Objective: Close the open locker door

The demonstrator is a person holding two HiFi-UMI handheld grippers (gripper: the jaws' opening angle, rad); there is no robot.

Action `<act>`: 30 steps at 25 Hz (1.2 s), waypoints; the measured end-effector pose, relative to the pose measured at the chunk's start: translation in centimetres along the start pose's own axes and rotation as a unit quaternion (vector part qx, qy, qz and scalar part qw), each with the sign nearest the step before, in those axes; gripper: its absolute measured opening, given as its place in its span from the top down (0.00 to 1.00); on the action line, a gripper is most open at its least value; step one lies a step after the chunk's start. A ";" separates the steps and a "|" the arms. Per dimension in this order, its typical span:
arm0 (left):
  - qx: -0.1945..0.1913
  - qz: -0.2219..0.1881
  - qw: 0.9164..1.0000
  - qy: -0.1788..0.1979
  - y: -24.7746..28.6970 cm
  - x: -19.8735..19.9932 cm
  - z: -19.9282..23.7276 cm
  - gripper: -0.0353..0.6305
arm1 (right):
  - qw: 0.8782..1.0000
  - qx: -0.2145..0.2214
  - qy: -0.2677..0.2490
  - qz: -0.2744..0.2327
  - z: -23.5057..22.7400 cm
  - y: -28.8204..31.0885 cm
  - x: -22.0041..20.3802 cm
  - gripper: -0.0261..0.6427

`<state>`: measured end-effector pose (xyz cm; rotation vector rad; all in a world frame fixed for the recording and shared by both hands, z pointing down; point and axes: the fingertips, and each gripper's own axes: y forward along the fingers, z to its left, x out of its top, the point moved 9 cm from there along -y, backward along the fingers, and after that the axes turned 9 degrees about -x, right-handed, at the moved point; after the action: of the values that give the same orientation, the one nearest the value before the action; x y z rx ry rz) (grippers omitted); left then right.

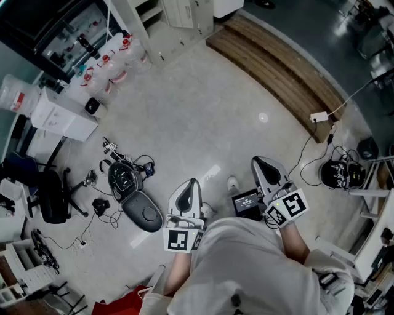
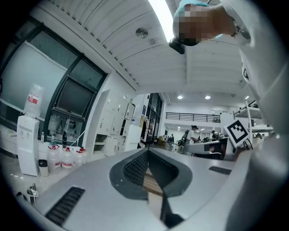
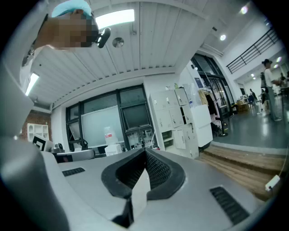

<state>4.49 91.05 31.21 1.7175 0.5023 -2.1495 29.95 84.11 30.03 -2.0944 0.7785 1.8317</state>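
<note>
A row of white lockers [image 1: 178, 12] stands at the far end of the floor, well away from me. In the right gripper view the lockers [image 3: 174, 115] show some open compartments, and a white panel [image 3: 201, 122] stands out from the row like an open door. The left gripper view shows the same lockers [image 2: 110, 128] far off. My left gripper [image 1: 192, 183] and right gripper [image 1: 257, 161] are held low in front of my body. Both point toward the lockers, jaws together, with nothing between them. The closed tips show in the left [image 2: 147, 150] and right [image 3: 145, 151] gripper views.
Water bottles [image 1: 111, 61] and a white dispenser [image 1: 61, 114] stand at the left near the lockers. Black devices and cables [image 1: 132, 191] lie on the floor at my left. A wooden step [image 1: 277, 67] runs along the right, with a power strip [image 1: 319, 116] beside it.
</note>
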 end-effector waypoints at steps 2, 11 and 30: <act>-0.010 0.010 1.000 0.011 -3.8 0.8 2.0 0.94 | 0.999 -0.011 0.032 -0.007 3.5 -0.7 -1.2 0.92; 0.041 0.036 0.998 0.010 -12.7 0.8 5.6 0.94 | 0.998 -0.008 0.037 -0.044 10.2 -2.6 -1.3 0.92; 0.030 0.014 0.999 0.028 -0.8 -0.4 -6.9 0.94 | 0.997 0.051 0.023 -0.061 -2.0 -5.8 0.0 0.92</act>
<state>10.09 95.10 30.21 1.8113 0.4300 -2.1219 34.79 87.90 29.52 -2.0786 0.7216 1.6504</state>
